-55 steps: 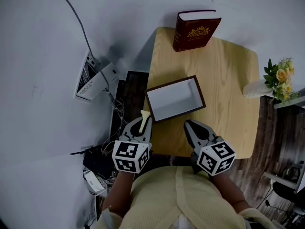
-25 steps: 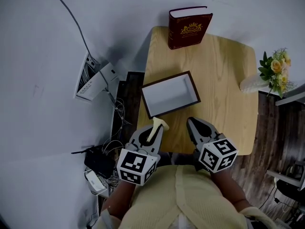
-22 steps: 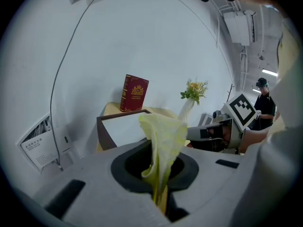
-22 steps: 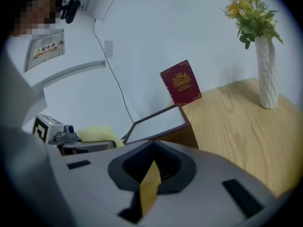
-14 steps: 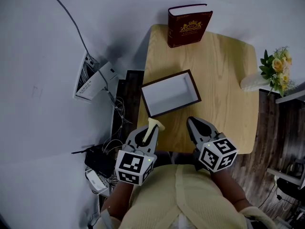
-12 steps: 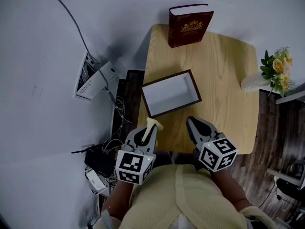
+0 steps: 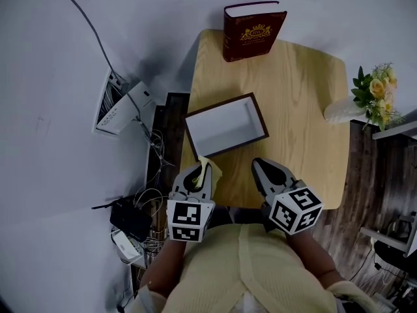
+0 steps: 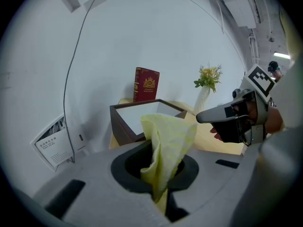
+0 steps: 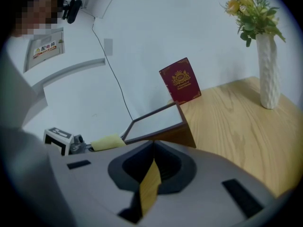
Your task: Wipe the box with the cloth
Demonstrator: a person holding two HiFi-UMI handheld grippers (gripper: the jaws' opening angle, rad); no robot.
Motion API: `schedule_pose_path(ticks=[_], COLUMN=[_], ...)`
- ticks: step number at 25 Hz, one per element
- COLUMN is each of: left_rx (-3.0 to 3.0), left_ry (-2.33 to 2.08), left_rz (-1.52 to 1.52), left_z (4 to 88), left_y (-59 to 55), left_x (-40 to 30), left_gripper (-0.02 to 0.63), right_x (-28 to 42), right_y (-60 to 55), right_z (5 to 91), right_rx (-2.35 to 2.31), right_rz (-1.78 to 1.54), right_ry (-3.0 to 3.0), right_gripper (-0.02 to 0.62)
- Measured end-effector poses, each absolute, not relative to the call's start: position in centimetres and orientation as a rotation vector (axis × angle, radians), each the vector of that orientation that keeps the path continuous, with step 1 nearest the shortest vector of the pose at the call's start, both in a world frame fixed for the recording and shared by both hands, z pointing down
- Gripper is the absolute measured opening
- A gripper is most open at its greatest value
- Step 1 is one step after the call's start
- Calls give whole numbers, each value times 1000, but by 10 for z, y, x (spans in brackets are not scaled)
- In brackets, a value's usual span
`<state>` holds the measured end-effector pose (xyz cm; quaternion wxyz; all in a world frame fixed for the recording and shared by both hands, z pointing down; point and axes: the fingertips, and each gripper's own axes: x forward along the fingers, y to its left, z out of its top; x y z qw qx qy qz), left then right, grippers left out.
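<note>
Yellow and thin, the cloth (image 8: pixel 164 145) is bunching up out of the left tool (image 7: pixel 197 176), whose jaws are pinching its lower end. It is hanging just short of the near-left corner of the box (image 7: pixel 223 128), not touching it. By its folds it is looking soft, limp and very light, so it will likely be flopping and dragging rather than pressing flat. Gripping it low, as now, is leaving a loose tuft free for wiping.

Dark brown outside and white inside, the box is lying open and empty on the near-left part of the wooden surface (image 7: pixel 306 109). It is seeming stiff but light, so it may be sliding under a wipe, and its rim is looking like the place to steady it. The right tool (image 7: pixel 260 168) is hovering beside the box's near-right side, jaws together, carrying nothing.

Farther off, a red book (image 7: pixel 253 30) is standing at the far edge and a vase of flowers (image 7: pixel 368 102) at the right. The jaws are hiding the cloth's pinched end, and the person's torso is covering the surface's near edge.
</note>
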<state>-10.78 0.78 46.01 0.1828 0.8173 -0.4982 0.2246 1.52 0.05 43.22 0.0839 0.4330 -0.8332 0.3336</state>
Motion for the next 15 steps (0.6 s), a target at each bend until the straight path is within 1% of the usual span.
schedule_pose_path(ticks=[15], left_rx=[2313], left_ry=[-1344], left_rz=[619], left_z=[466], left_y=[-3], left_x=[-59], left_gripper=[24], right_x=[46], right_y=[-3], right_z=[437], right_rx=[1307], right_rz=[1005], right_ry=[-2483], right_gripper=[31])
